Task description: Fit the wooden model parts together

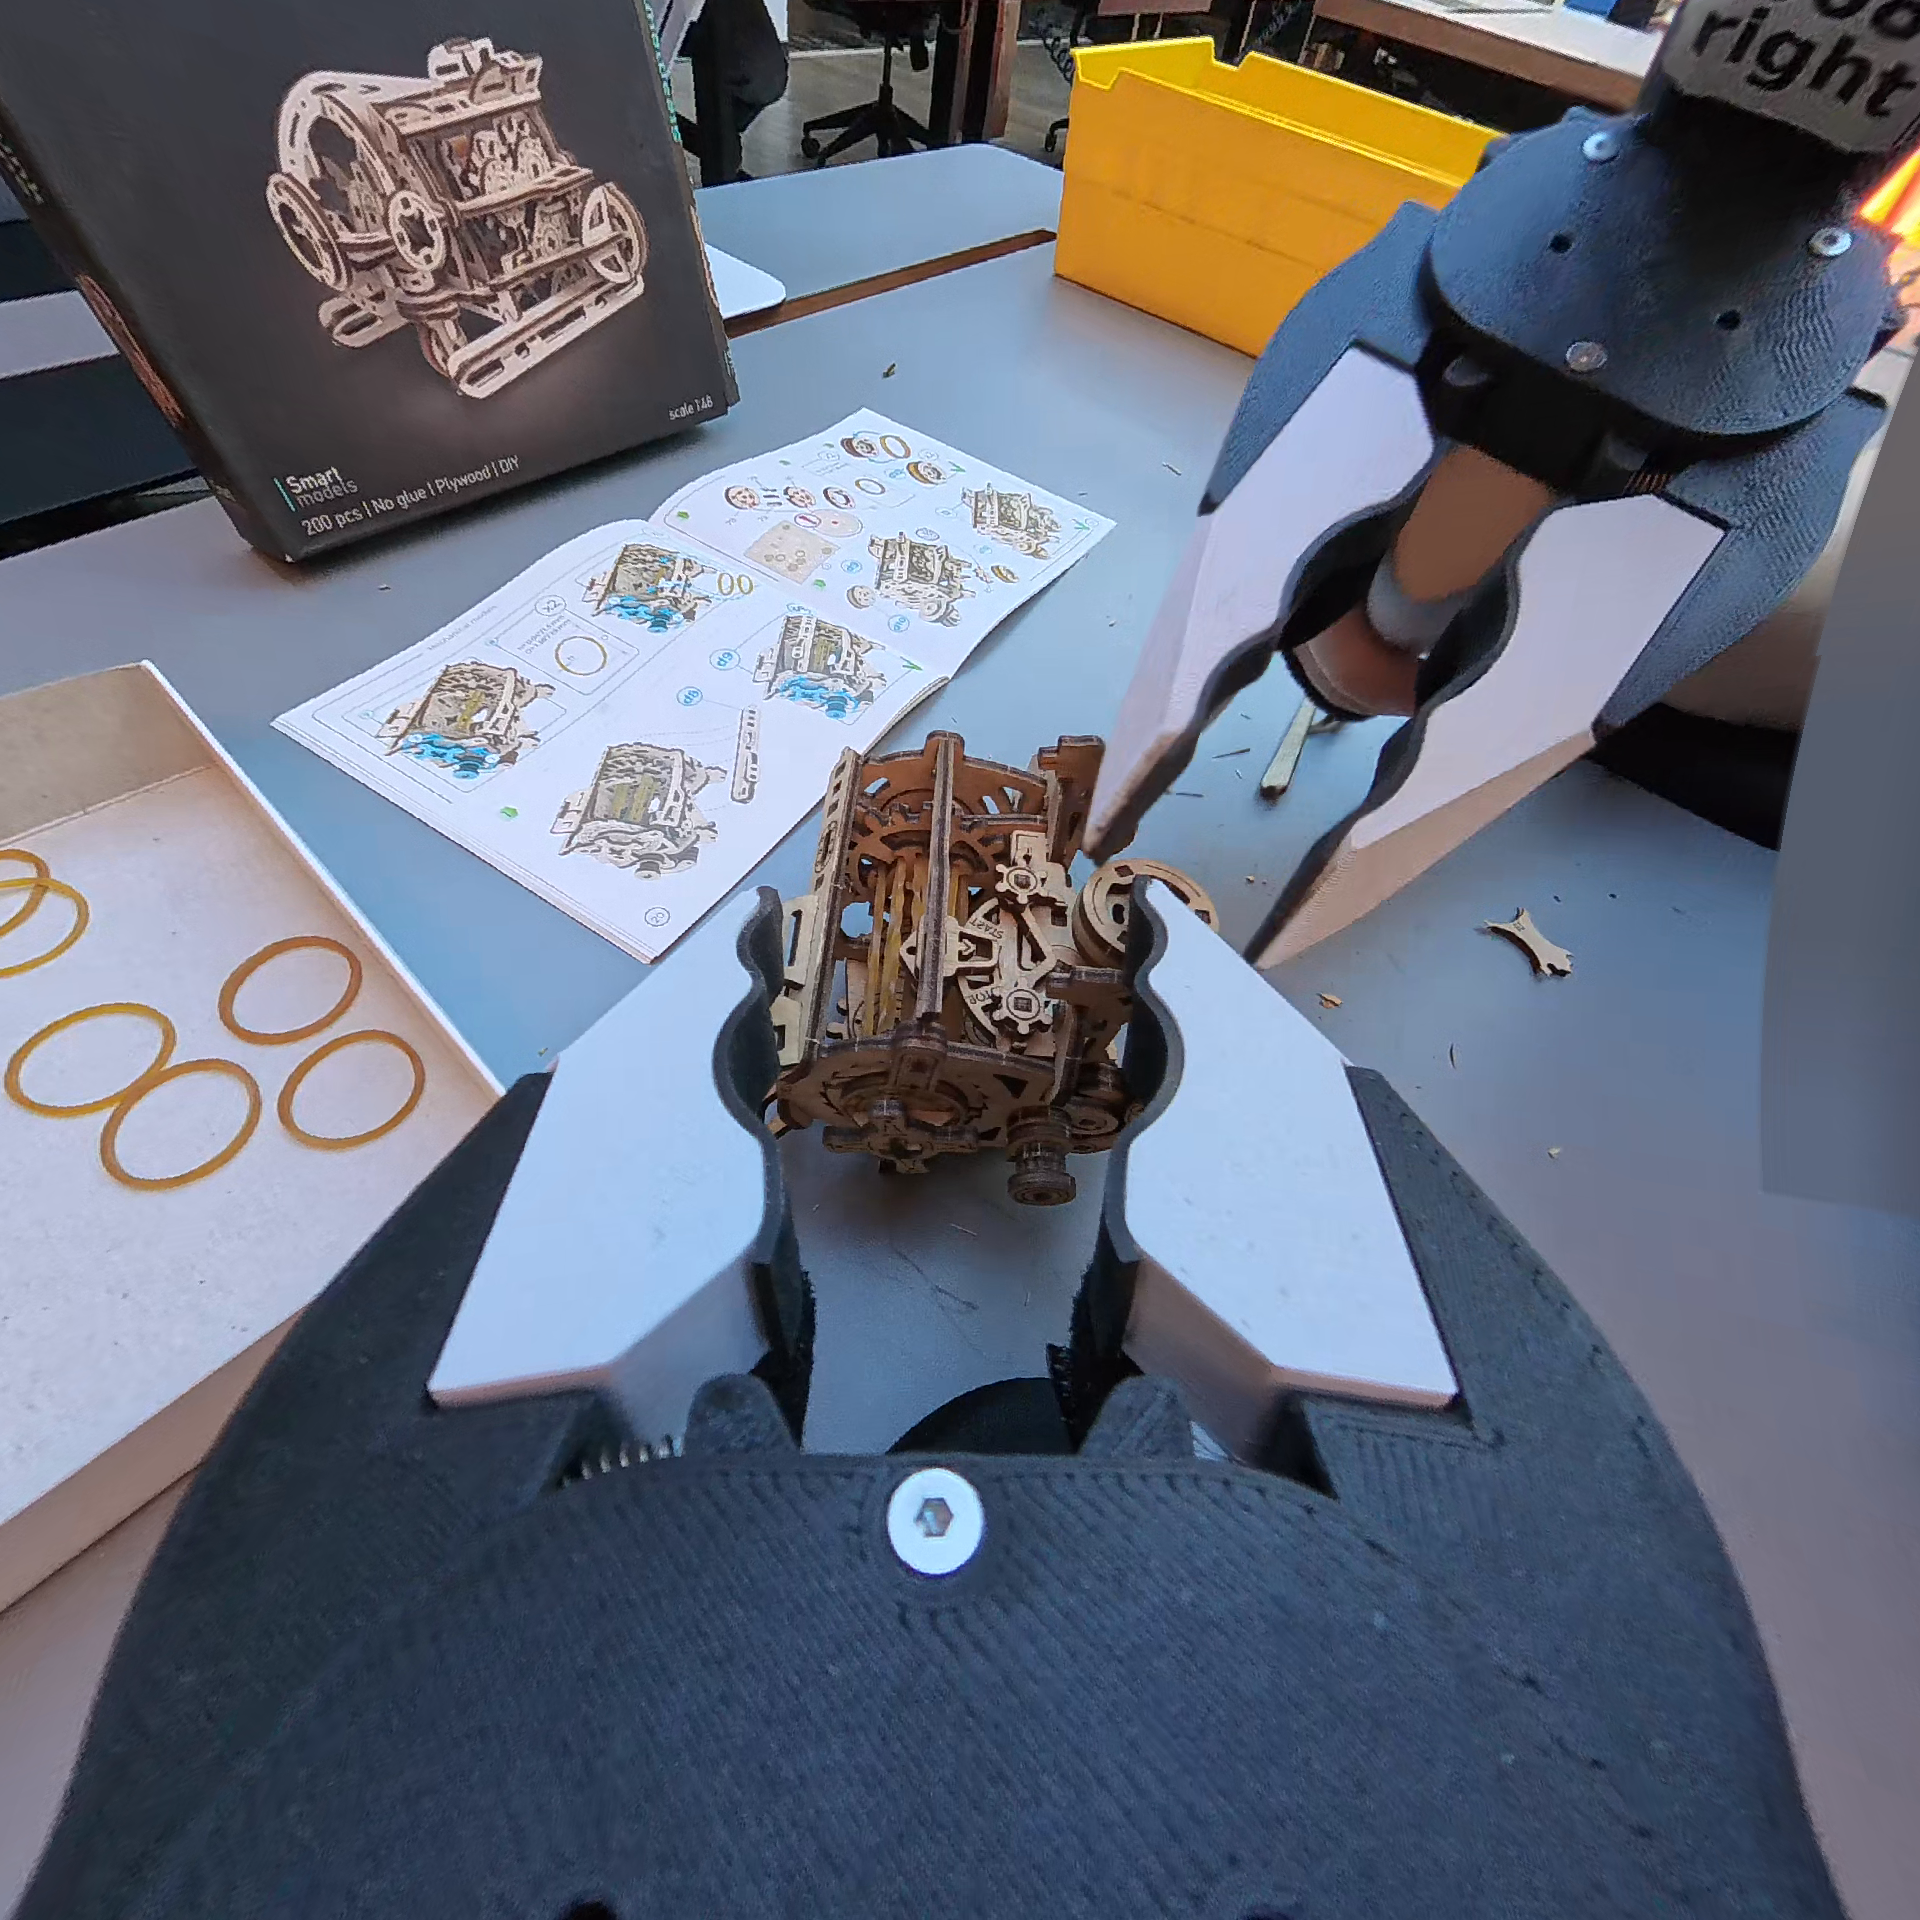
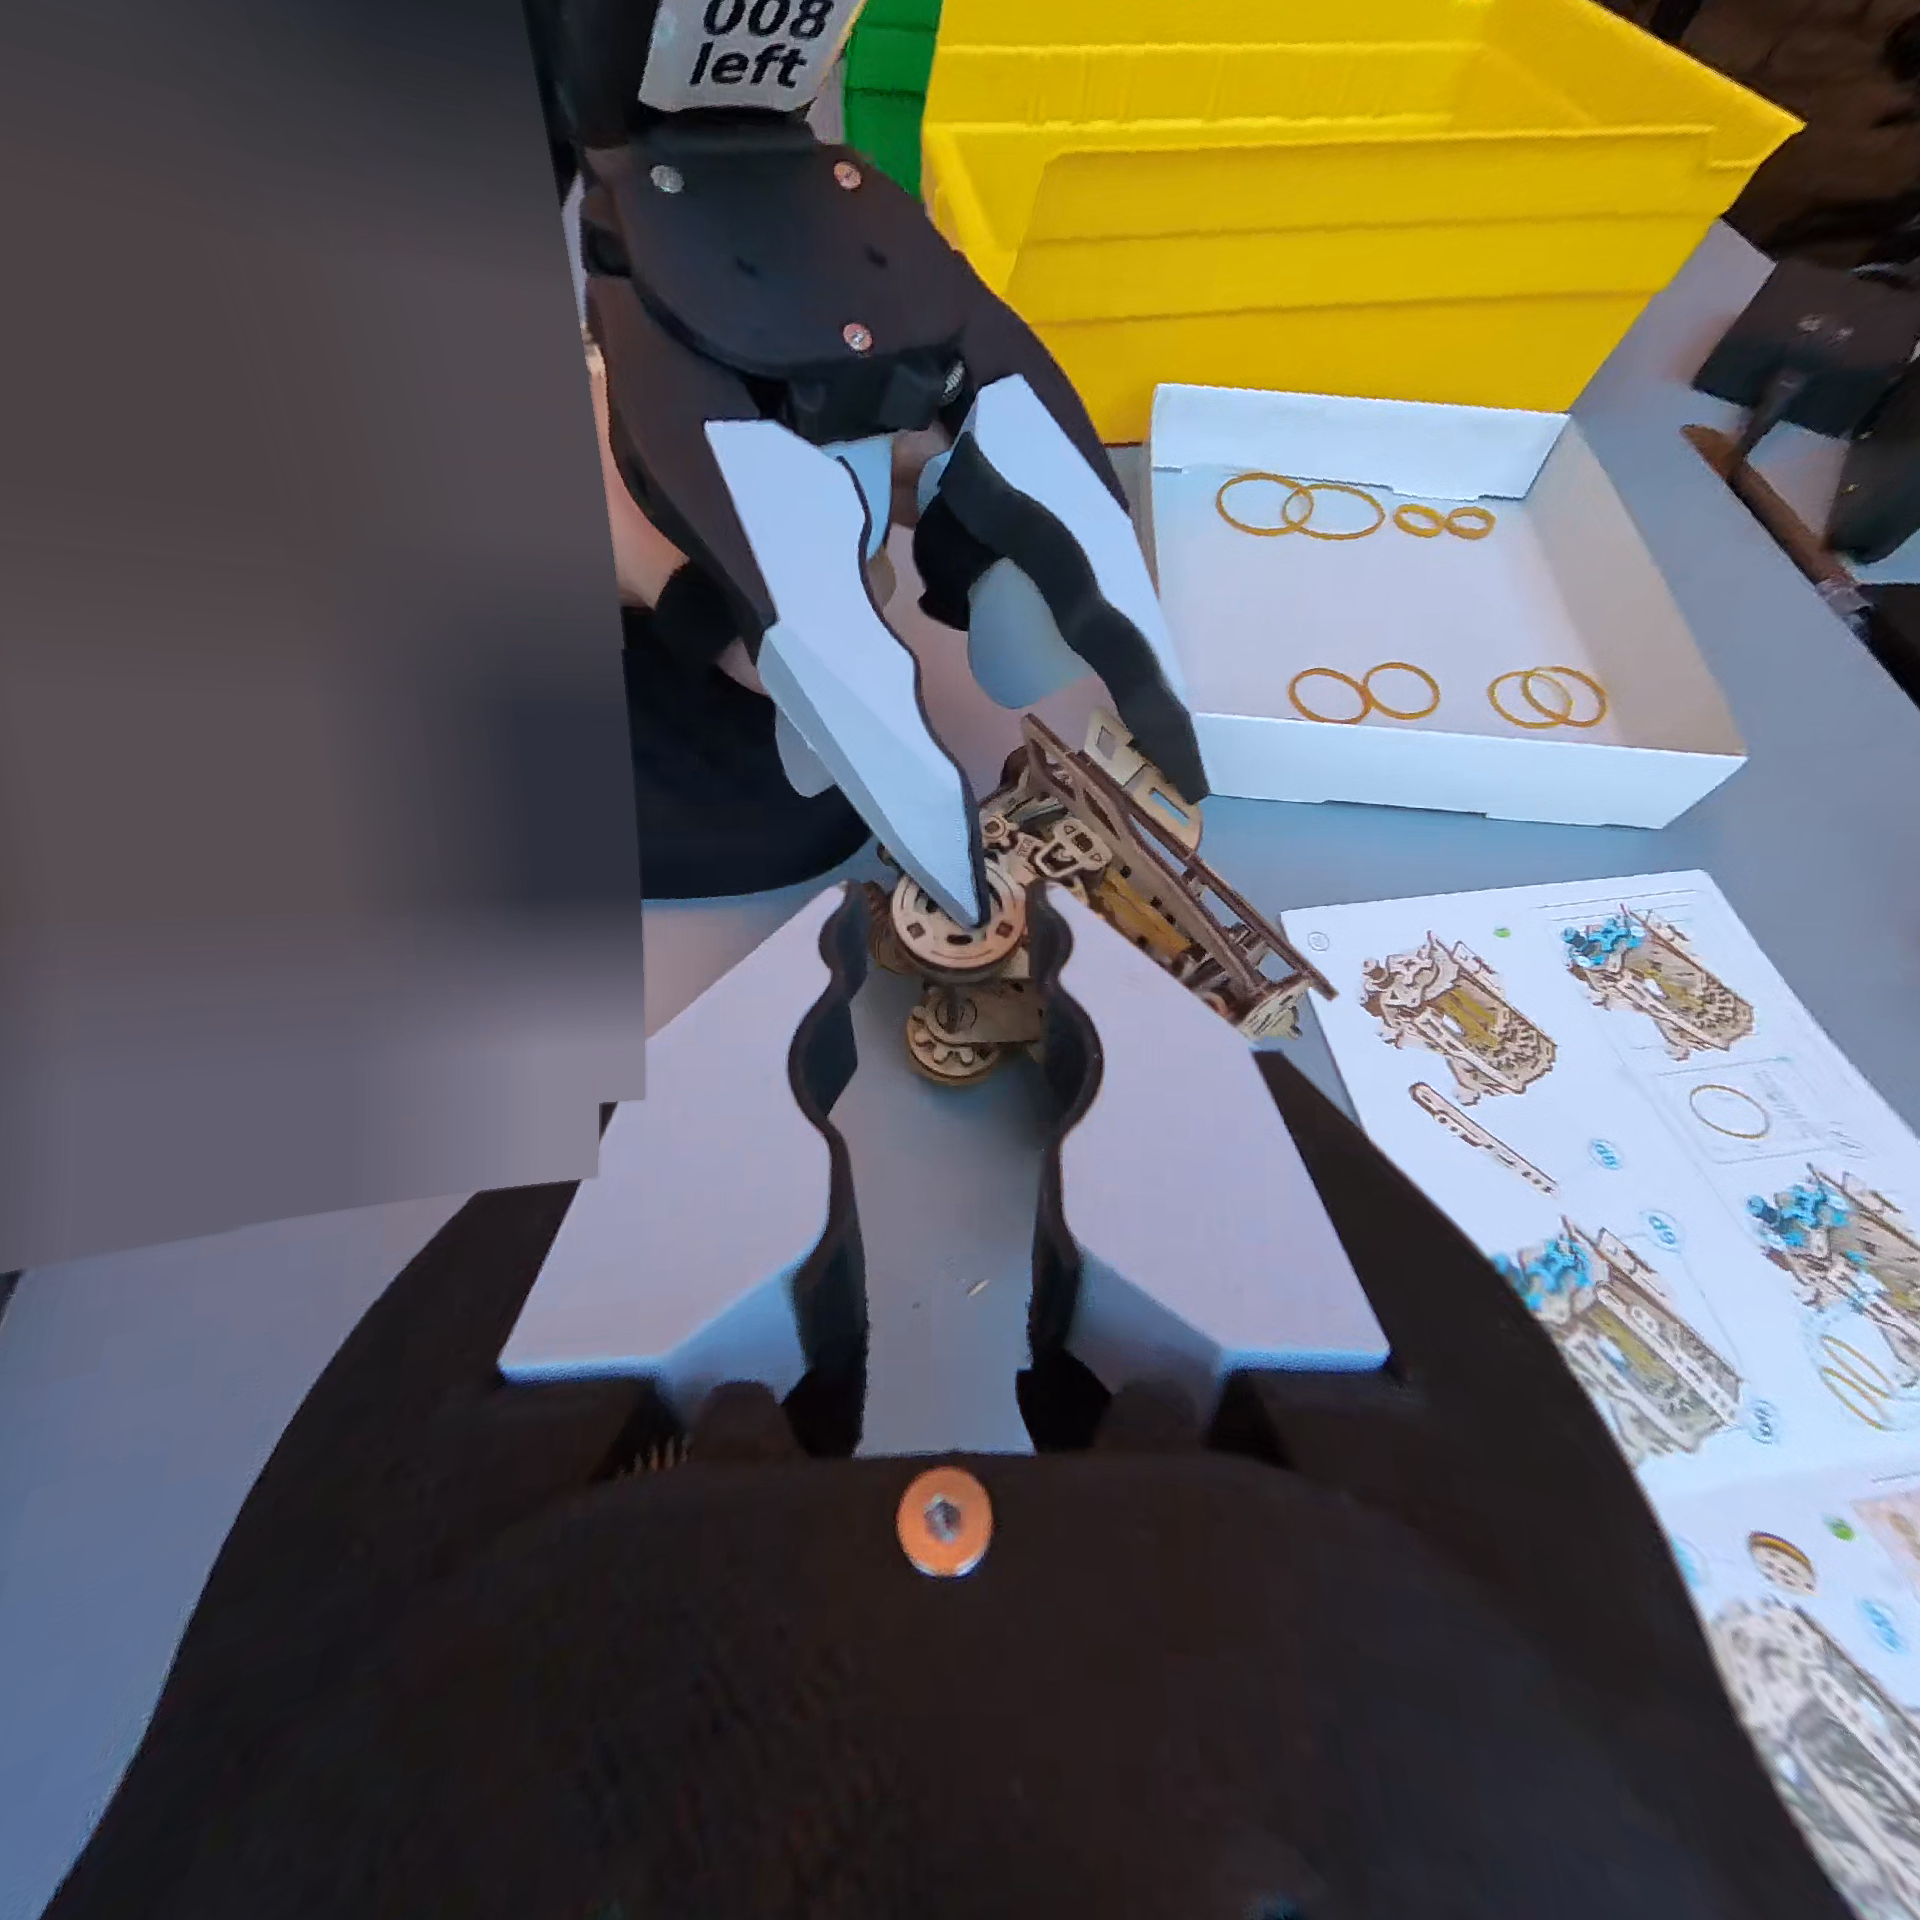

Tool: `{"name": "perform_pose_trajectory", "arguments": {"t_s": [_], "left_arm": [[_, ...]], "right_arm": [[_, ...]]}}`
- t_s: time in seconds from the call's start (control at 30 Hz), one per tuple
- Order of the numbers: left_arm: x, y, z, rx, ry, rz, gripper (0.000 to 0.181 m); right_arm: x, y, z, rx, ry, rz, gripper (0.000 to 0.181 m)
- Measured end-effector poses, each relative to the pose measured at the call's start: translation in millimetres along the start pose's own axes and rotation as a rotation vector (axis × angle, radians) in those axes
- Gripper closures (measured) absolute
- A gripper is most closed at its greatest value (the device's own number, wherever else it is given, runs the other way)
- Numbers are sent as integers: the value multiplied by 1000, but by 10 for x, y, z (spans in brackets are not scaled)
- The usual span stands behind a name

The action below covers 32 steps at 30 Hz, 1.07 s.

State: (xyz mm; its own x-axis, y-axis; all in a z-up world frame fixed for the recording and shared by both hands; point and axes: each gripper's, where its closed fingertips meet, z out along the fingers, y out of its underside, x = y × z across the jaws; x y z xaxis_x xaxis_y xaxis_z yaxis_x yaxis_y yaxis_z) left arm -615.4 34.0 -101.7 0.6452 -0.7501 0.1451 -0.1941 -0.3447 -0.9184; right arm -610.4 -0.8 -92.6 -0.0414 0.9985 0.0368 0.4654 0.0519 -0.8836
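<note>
The brown wooden model point(image 1: 935, 997) sits tilted between the fingers of my left gripper point(image 1: 956, 914), which is shut on its two sides; a lower corner is near the grey table point(image 1: 935, 1288). In the right wrist view the same model point(image 2: 1153, 894) hangs tilted under the left gripper point(image 2: 1075, 842). A round wooden wheel point(image 2: 951, 930) at the model's end sits between the fingertips of my right gripper point(image 2: 945, 920), which closes on it. A second wheel point(image 2: 951, 1044) shows below it. In the left wrist view the right gripper point(image 1: 1182, 896) comes in from the upper right at the wheel point(image 1: 1117, 904).
A white tray point(image 1: 343, 862) point(image 2: 1621, 748) with several rubber bands lies to the left. An open instruction booklet point(image 1: 707, 665) point(image 2: 1662, 1143) and the kit's dark box point(image 1: 364, 260) lie behind. A yellow bin point(image 1: 1195, 208) point(image 2: 1299, 208) stands at the back. A small wooden offcut point(image 1: 1527, 940) lies at the right.
</note>
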Motion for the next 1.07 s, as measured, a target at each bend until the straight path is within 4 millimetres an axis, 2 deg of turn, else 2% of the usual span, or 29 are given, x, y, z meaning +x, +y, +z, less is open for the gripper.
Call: {"name": "perform_pose_trajectory", "arguments": {"t_s": [0.03,0.2,0.3,0.37,0.57,0.8,0.9,1.07], "left_arm": [[1,0,-1,1,0,0,116],[-3,-1,-1,1,0,-3,116],[-3,-1,-1,1,2,-5,116],[-2,-1,-2,1,1,-3,116],[6,-4,-9,2,10,-11,115],[-100,-165,-177,135,94,-241,108],[-109,-121,-128,88,105,-255,101],[-163,67,16,-89,61,-183,84]], "right_arm": [[15,-29,1,23,-1,23,152],[36,33,13,4,-35,83,144],[40,71,55,-7,-42,99,147],[22,67,66,-4,-55,91,155],[22,78,62,-18,-54,83,155],[23,78,62,-36,-33,44,155],[25,78,62,-45,-26,29,156],[27,74,67,-53,-25,28,156]]}}
